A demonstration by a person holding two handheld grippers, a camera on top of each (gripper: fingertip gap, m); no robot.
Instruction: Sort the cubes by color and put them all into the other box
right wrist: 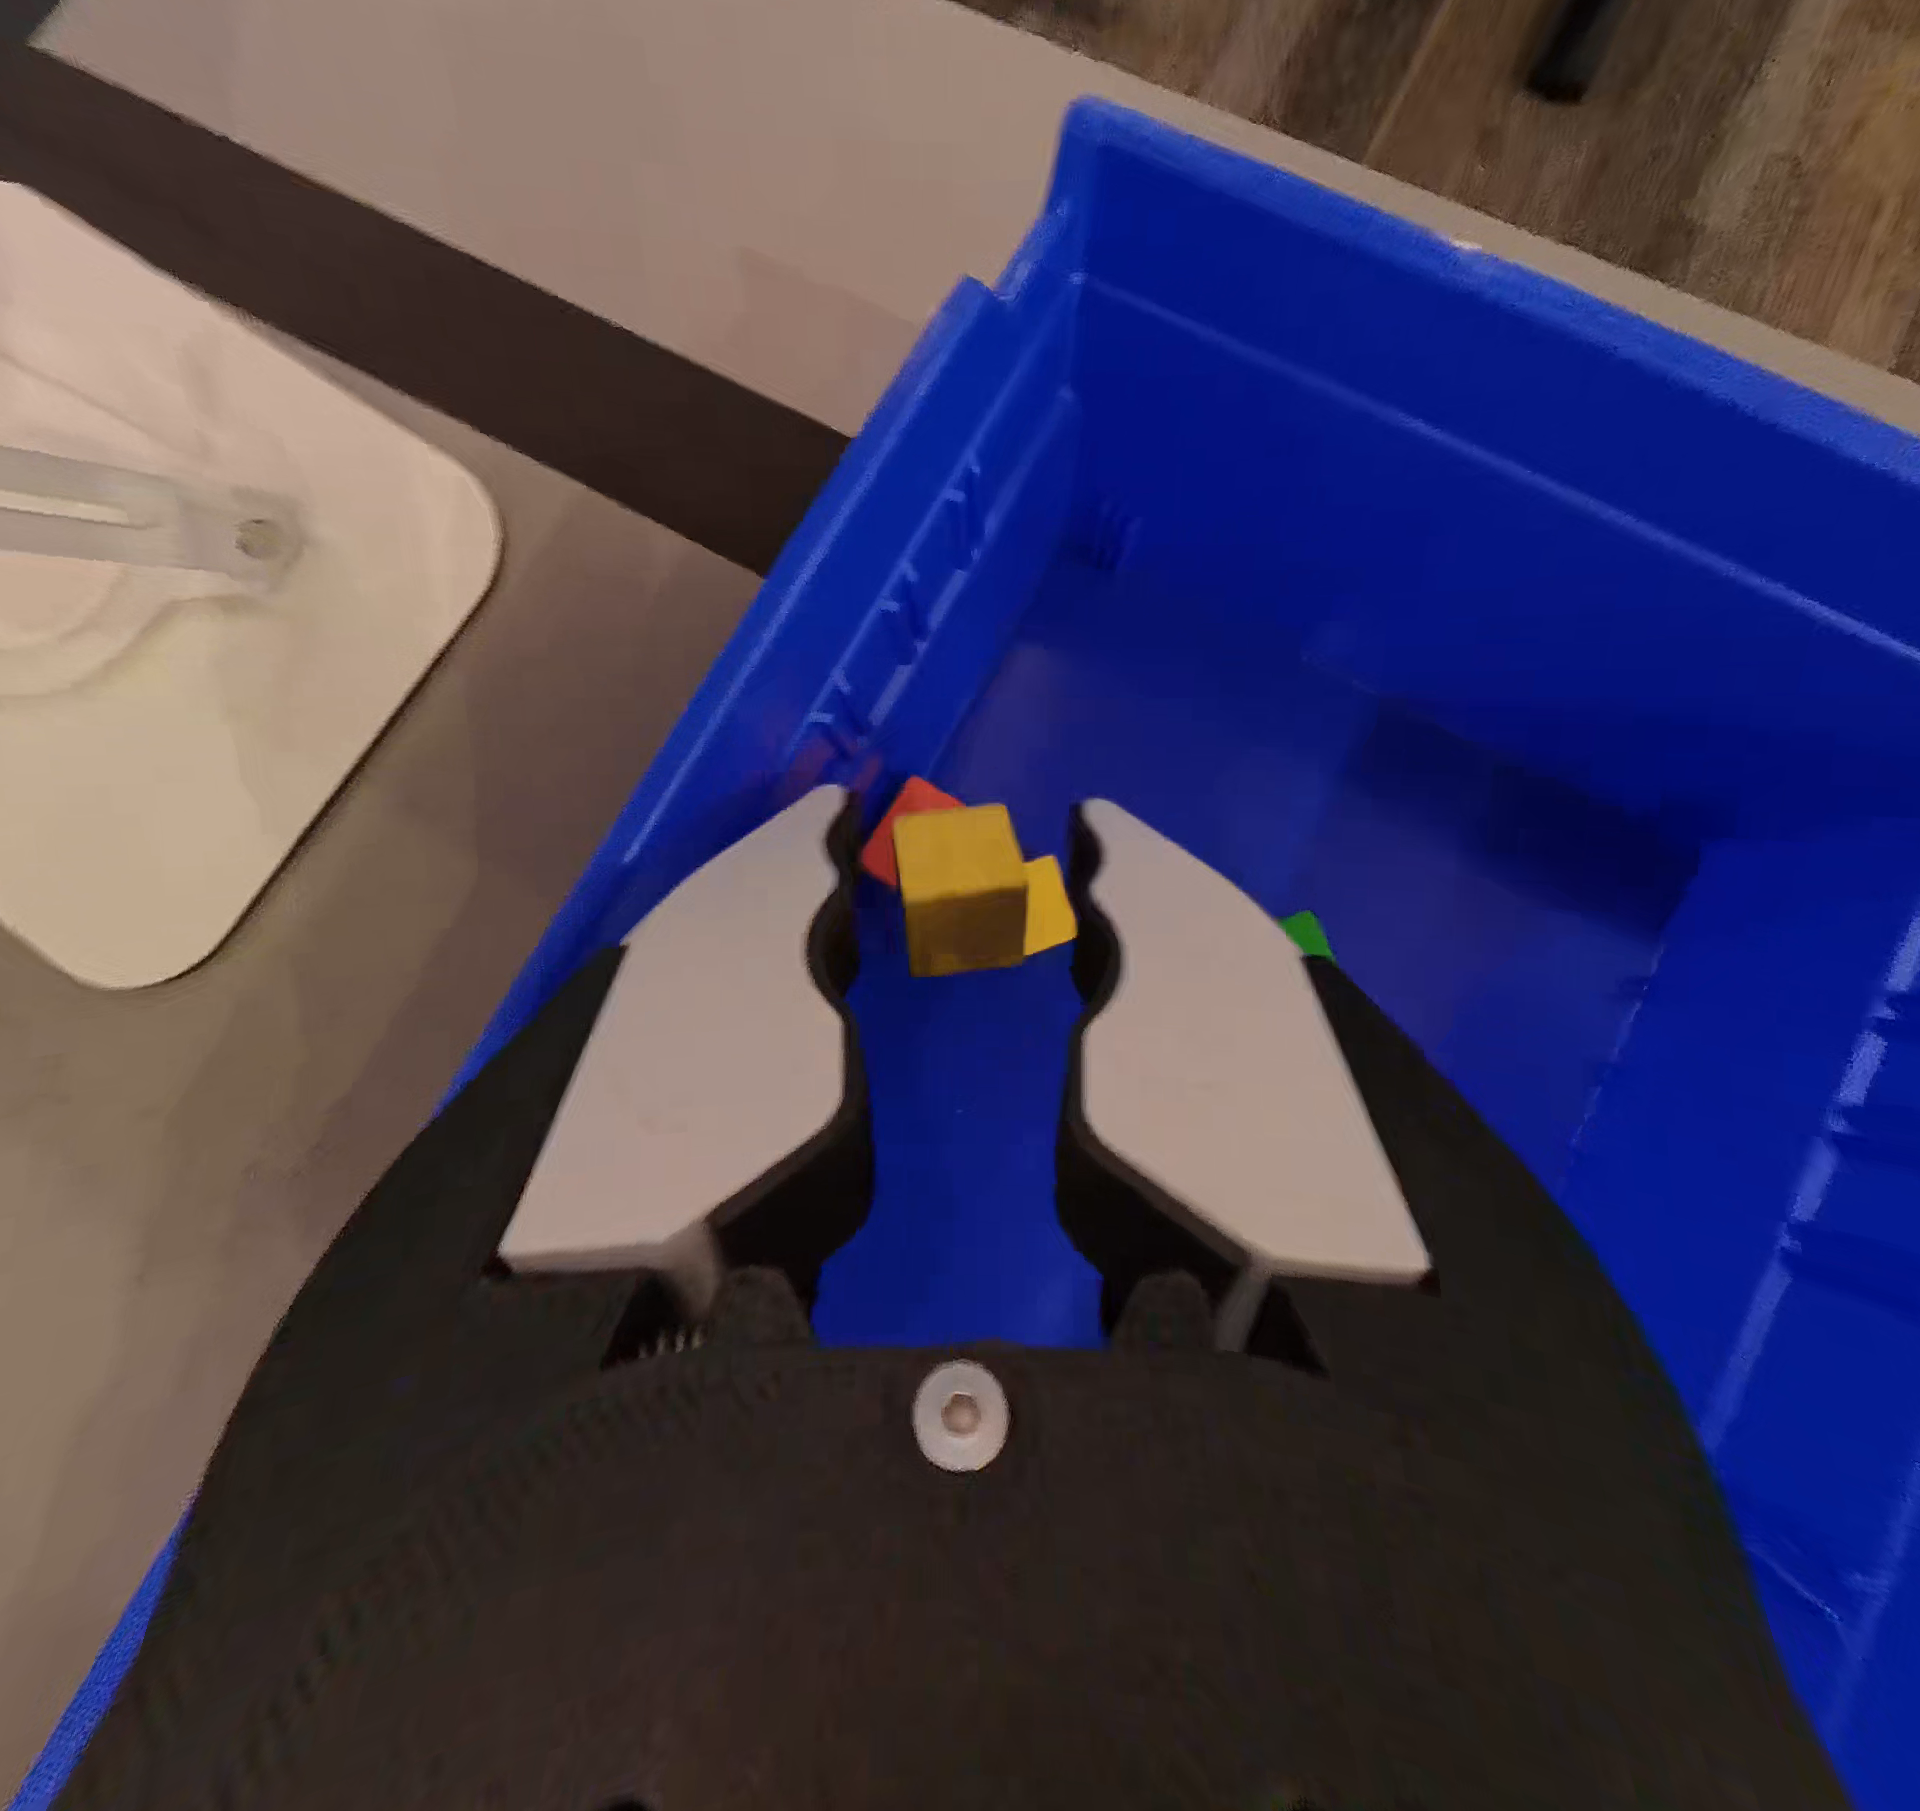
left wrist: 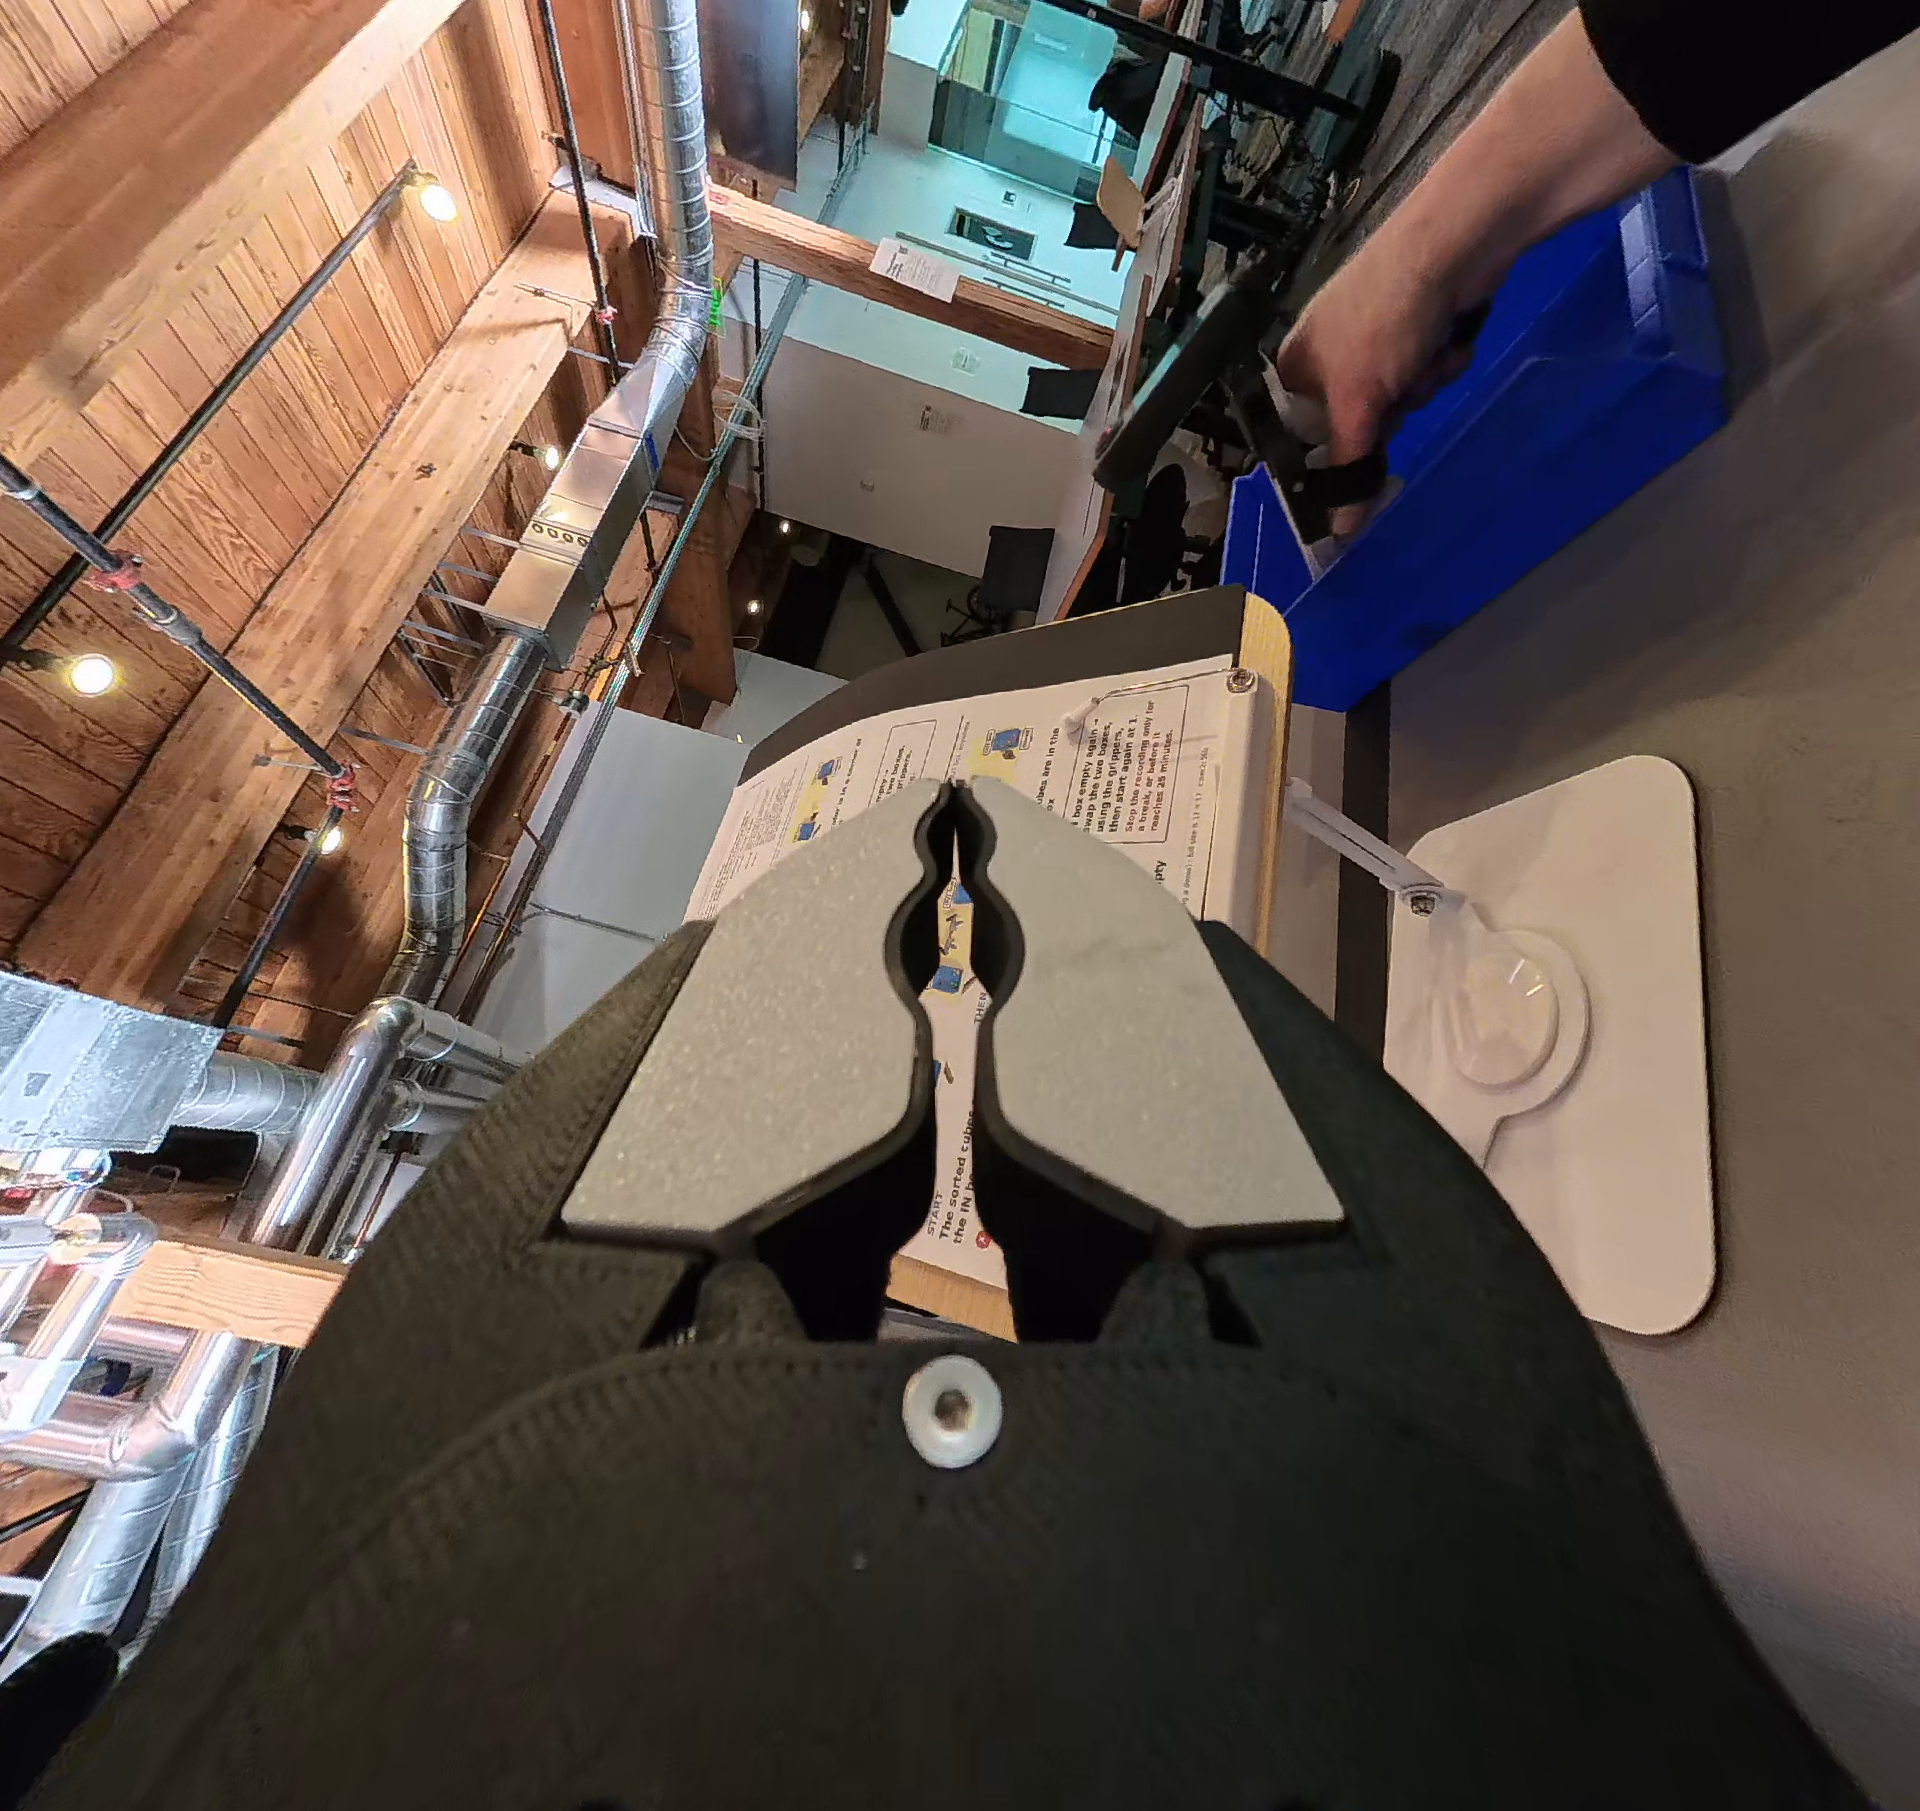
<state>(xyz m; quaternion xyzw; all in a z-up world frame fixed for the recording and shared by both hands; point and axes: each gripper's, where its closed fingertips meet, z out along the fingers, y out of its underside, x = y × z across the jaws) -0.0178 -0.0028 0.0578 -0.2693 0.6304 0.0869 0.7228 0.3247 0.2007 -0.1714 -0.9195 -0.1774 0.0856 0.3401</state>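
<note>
The right gripper (right wrist: 961,826) is inside the blue box (right wrist: 1455,473), pointing down at the floor of the bin, with its fingers spread apart and nothing between the pads. Directly ahead of its fingertips, in the gap between them, sits a yellow cube (right wrist: 956,888). A second yellow cube (right wrist: 1047,904) lies touching it on the side of the right finger. A red cube (right wrist: 902,826) lies just behind the first yellow one, towards the left finger and close to the near box wall. A green cube (right wrist: 1304,933) shows partly past the outer edge of the right finger; the rest of it is hidden. All four cubes rest on the box floor near one corner. The picture is somewhat blurred.

The left gripper (left wrist: 954,795) is held off to the side, tilted on edge, its fingertips pressed together on nothing. Ahead of it stands an instruction sheet (left wrist: 1039,805) on a wooden board. To its right lies a white base plate (left wrist: 1621,1190) on the grey table (left wrist: 1818,826). Farther off to the right, a person's hand (left wrist: 1382,359) holds the other gripper over the blue box (left wrist: 1558,473).
</note>
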